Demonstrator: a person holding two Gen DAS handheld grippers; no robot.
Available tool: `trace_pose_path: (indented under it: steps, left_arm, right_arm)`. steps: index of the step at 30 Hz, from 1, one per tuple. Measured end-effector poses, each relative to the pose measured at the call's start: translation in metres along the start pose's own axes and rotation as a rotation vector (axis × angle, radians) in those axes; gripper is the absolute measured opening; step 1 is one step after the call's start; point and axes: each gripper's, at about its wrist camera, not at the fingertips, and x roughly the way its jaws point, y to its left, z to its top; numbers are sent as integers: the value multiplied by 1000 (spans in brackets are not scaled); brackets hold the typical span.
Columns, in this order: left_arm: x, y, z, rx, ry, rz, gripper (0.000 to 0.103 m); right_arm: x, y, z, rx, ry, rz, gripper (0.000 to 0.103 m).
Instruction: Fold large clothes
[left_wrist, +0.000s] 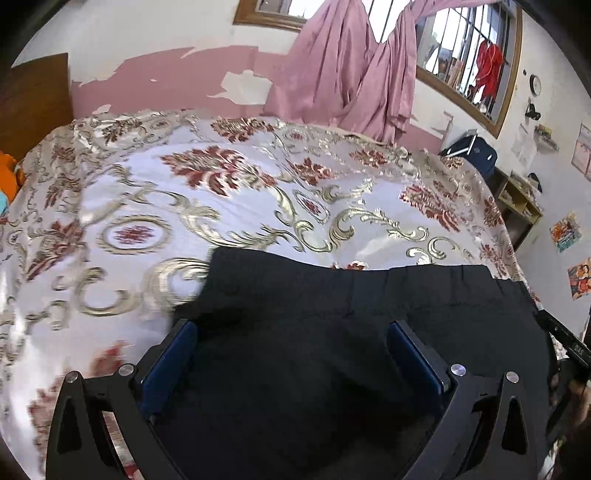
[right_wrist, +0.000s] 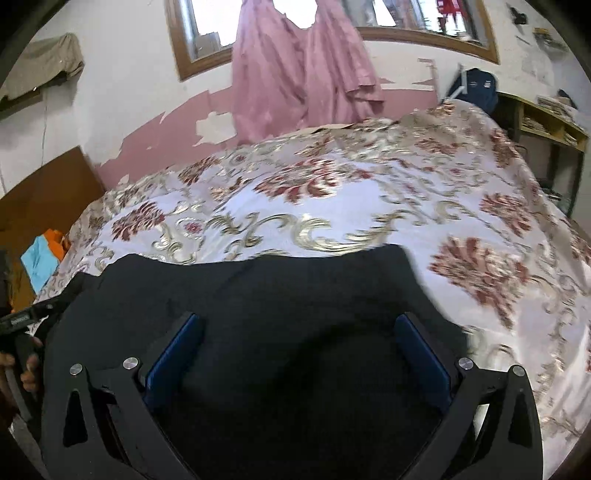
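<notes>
Left wrist view: we see our left hand-held gripper (left_wrist: 291, 332) with its blue-padded fingers (left_wrist: 173, 363) spread wide, nothing pinched between them.
Right wrist view: we see our right hand-held gripper (right_wrist: 299, 326) likewise spread, its blue pads (right_wrist: 424, 356) well apart over dark cloth.
Garment: a large black garment (left_wrist: 332, 314) lies spread on the bed, near edge, filling the gap between both pairs of fingers; we cannot tell what kind of clothing it is.
Garment, far edge: one corner rises in a soft hump (right_wrist: 388, 266), blurred.
Bed: covered by a white bedspread (left_wrist: 240, 192) with red floral and gold scroll patterns.
Backdrop: pink curtains (left_wrist: 351, 74) hang by a barred window (left_wrist: 465, 55); the wall's pink paint is peeling.
Beside the bed: a wooden shelf (right_wrist: 546, 125), a dark blue backpack (right_wrist: 476, 86), and orange and light-blue cloth (right_wrist: 44, 254) at the left margin.
Other hand: fingers holding the left gripper's handle show at the right view's left edge (right_wrist: 27, 369).
</notes>
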Motion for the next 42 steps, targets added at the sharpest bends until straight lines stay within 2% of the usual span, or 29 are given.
trace_pose_path:
  steps: [4, 7, 11, 14, 22, 24, 27, 31, 36, 39, 42]
  left_arm:
    - [-21, 19, -4, 31, 11, 15, 103]
    - [-28, 34, -13, 54, 62, -3, 103]
    - [-27, 43, -28, 72, 128, -29, 103]
    - [-22, 49, -37, 49, 169, -65, 103]
    - [-4, 46, -45, 62, 251, -145, 103]
    - [-2, 45, -46, 67, 261, -160, 103]
    - [1, 48, -46, 68, 276, -194, 103]
    - [5, 52, -47, 46, 288, -228, 103]
    - [4, 43, -50, 84, 295, -198, 103]
    - [5, 29, -51, 130, 327, -195, 103]
    - [6, 15, -55, 179, 352, -190, 103]
  right_arm:
    - [-20, -27, -5, 36, 8, -18, 102]
    - [-27, -46, -9, 47, 41, 1, 102]
    - [-29, -67, -20, 75, 86, 28, 102]
    - [-28, -79, -30, 91, 111, 59, 102]
    - [-6, -84, -52, 114, 215, 90, 102]
    - [-2, -85, -54, 127, 231, 107, 102]
    - [12, -97, -62, 217, 284, 195, 102]
    - [18, -105, -71, 279, 286, 265, 102]
    - [17, -94, -72, 253, 298, 293, 102]
    - [12, -66, -72, 140, 315, 370, 102]
    - [12, -44, -73, 47, 332, 337, 102]
